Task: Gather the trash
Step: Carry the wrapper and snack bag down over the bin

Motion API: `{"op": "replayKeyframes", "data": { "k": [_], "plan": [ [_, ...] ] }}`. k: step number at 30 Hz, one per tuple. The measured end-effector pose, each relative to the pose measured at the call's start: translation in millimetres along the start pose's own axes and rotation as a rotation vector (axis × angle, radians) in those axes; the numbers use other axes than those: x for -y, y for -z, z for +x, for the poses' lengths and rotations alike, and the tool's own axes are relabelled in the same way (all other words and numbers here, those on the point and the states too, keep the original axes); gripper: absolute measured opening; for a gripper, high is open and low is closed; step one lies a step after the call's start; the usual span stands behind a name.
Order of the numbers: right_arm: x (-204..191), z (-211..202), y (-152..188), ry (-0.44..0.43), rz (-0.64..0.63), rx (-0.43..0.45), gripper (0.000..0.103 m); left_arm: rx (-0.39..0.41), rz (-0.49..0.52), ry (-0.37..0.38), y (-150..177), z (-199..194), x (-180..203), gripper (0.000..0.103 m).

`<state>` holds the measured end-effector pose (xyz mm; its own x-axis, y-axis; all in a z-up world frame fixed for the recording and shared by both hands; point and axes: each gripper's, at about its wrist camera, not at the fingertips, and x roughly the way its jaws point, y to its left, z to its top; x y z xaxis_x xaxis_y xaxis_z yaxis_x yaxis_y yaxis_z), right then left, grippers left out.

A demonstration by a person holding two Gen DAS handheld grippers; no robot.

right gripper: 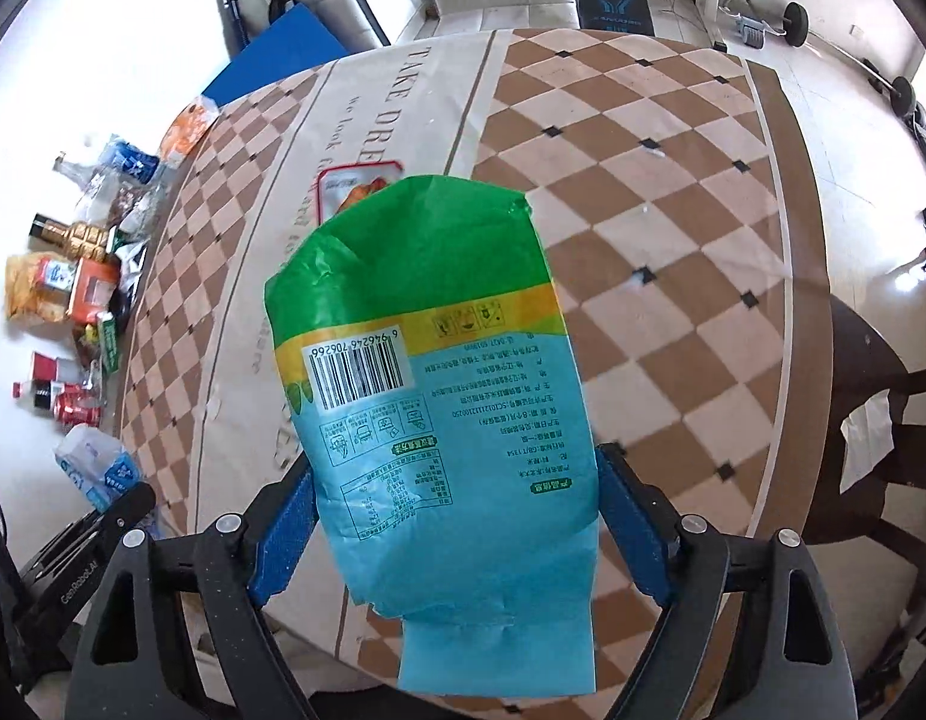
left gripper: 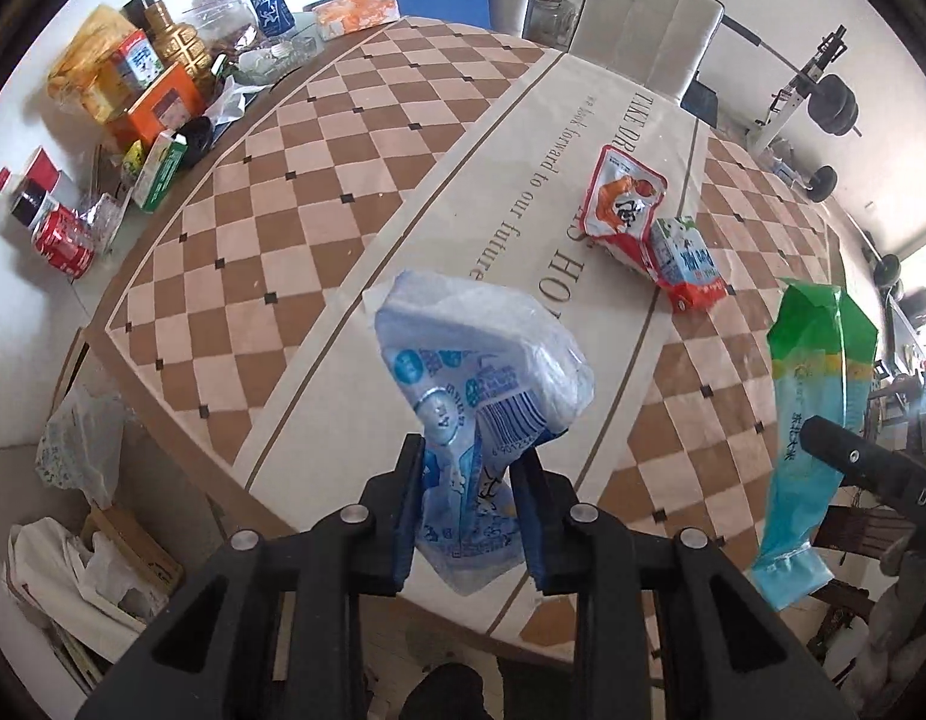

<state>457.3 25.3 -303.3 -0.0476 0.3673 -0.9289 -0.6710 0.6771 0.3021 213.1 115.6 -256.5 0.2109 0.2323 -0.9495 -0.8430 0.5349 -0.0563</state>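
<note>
My left gripper (left gripper: pixel 469 504) is shut on a crumpled blue-and-white plastic wrapper (left gripper: pixel 481 372) and holds it above the near edge of the checkered table (left gripper: pixel 271 192). My right gripper (right gripper: pixel 457 516) is shut on a green, yellow and light-blue bag (right gripper: pixel 427 360), held upright above the table; the bag also shows in the left wrist view (left gripper: pixel 817 420). A red-and-white snack packet (left gripper: pixel 625 204) and a small blue-and-white carton (left gripper: pixel 685 252) lie on the table's cream centre strip. The left-held wrapper shows in the right wrist view (right gripper: pixel 97 468).
Bottles, boxes, a red can (left gripper: pixel 61 240) and packets crowd the table's far left side. A cardboard box with white bags (left gripper: pixel 91 570) stands on the floor at the lower left. A white chair (left gripper: pixel 649 18) stands behind the table. Weights lie on the floor at right.
</note>
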Motion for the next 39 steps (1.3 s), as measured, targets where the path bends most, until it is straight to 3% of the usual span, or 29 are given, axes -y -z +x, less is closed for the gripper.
{"op": "replayKeyframes", "data": {
  "k": [5, 10, 16, 21, 26, 31, 39],
  "plan": [
    [-30.0, -18.4, 93.1, -0.028, -0.042, -0.007, 0.088, 0.011, 0.005, 0.029, 56.8, -19.6, -20.2, 0.025],
    [-46.4, -5.2, 191.2, -0.040, -0.052, -0.067, 0.088, -0.060, -0.030, 0.042, 125.1, -8.3, -53.2, 0.025],
    [-49.9, 57.9, 298.4, -0.009, -0.089, -0.240, 0.088, -0.235, -0.132, 0.035, 206.2, 51.2, -94.8, 0.025],
    [-44.7, 130.3, 369.2, 0.023, -0.136, -0.388, 0.088, -0.344, -0.194, 0.041, 246.4, 127.7, -114.1, 0.025],
    [-15.5, 225.5, 407.0, 0.062, -0.112, -0.464, 0.088, -0.439, -0.228, 0.063, 264.3, 234.7, -118.1, 0.025],
    [22.2, 327.0, 414.0, 0.100, -0.070, -0.467, 0.088, -0.502, -0.196, 0.089, 266.9, 341.8, -106.8, 0.025],
    [86.6, 454.8, 394.5, 0.087, 0.029, -0.515, 0.088, -0.590, -0.126, 0.136, 274.4, 437.1, -94.9, 0.033]
  ]
}}
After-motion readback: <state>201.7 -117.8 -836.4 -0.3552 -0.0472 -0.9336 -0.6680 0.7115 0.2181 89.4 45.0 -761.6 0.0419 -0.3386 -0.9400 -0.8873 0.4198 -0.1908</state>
